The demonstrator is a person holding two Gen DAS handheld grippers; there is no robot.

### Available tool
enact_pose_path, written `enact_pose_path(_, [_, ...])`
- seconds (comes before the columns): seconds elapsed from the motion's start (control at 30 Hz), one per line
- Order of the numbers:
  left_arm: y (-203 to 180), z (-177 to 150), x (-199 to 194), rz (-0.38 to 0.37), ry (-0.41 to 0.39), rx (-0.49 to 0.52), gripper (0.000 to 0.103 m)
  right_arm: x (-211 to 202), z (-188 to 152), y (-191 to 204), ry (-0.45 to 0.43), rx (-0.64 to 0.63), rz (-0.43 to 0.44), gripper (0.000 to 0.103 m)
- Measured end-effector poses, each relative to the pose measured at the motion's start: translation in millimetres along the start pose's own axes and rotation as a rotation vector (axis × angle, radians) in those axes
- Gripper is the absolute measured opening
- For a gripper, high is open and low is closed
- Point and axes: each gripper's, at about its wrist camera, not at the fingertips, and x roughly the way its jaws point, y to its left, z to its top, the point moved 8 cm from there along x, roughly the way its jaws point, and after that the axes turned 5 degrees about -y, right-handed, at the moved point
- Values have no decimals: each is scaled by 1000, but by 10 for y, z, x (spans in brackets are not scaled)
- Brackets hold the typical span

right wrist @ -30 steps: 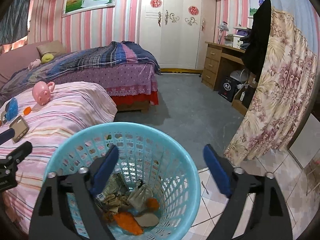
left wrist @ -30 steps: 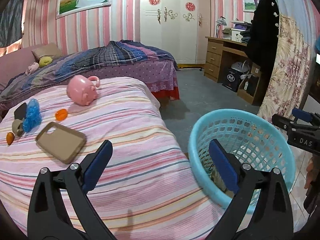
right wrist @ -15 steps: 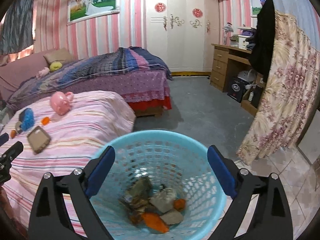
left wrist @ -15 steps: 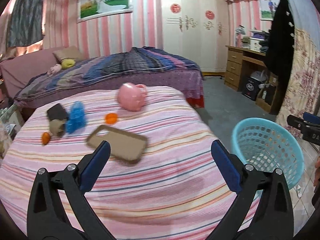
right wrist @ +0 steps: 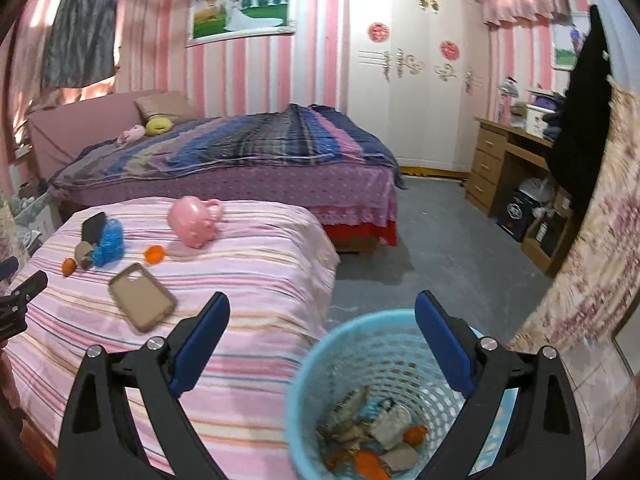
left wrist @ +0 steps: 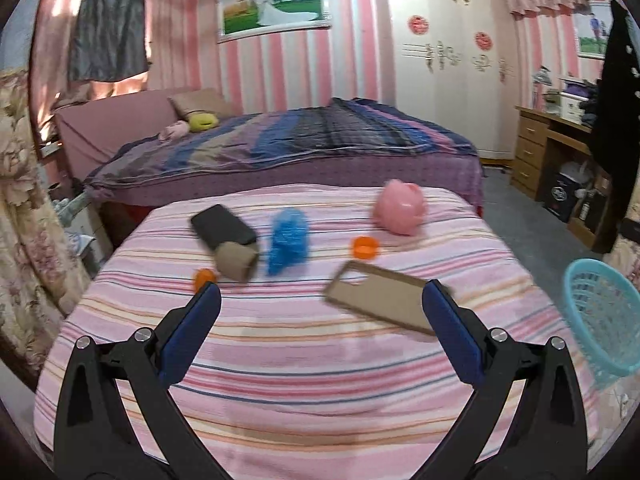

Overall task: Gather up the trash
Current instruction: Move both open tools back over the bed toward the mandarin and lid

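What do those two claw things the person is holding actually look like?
Both look alike. The left claw and right claw each have two black plastic arms shaped like a big spring clamp, spreading in a V. Each tip carries a flat dark blue pad, and round silver rivets stud the arms. No cables show.

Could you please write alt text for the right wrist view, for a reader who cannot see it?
Open, empty right tongs hang over a light blue basket on the floor, which holds crumpled paper and orange scraps. To the left, a pink striped bed carries a tan phone case, a pink piggy bank, a blue object and small orange pieces.
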Motion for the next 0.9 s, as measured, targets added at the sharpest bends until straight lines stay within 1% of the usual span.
enact_pose_path(0.1, [396,-20,117,32,24,-46,97,34,78,167,2,5,28,92])
enact_pose_path(0.17, [580,-45,185,40,41,-78,97,106,142,329,5,13,57,92])
enact_pose_path(0.2, [736,-68,238,48,51,-100,97,161,171,442,1,11,70,92])
enact_pose_path(0.23, [844,-93,278,57,59,-109,97,176,169,472,1,10,73,92])
enact_pose_path(0.37, [1208,-164,438,104,87,-122,97,399,143,862,11,-2,113,92])
enact_pose_path(0.4, [1293,-185,484,112,94,-125,97,438,139,928,13,-6,118,92])
enact_pose_path(0.43, [1361,-206,523,117,100,-129,97,542,95,1092,22,-19,133,92])
enact_pose_path(0.47, [1427,-232,546,121,106,-133,97,594,112,1171,27,-25,136,92])
enact_pose_path(0.53, [1576,-287,650,128,124,-145,97,733,42,1390,44,-52,146,92])
enact_pose_path(0.7, [1762,-413,922,138,169,-133,97,941,-22,1726,56,-95,162,92])
enact_pose_path(0.8, [1741,-453,1102,101,194,-147,97,1099,-65,1878,64,-112,172,92])
enact_pose_path(0.9, [1637,-440,1263,82,202,-125,97,1267,-86,1991,76,-132,170,92])
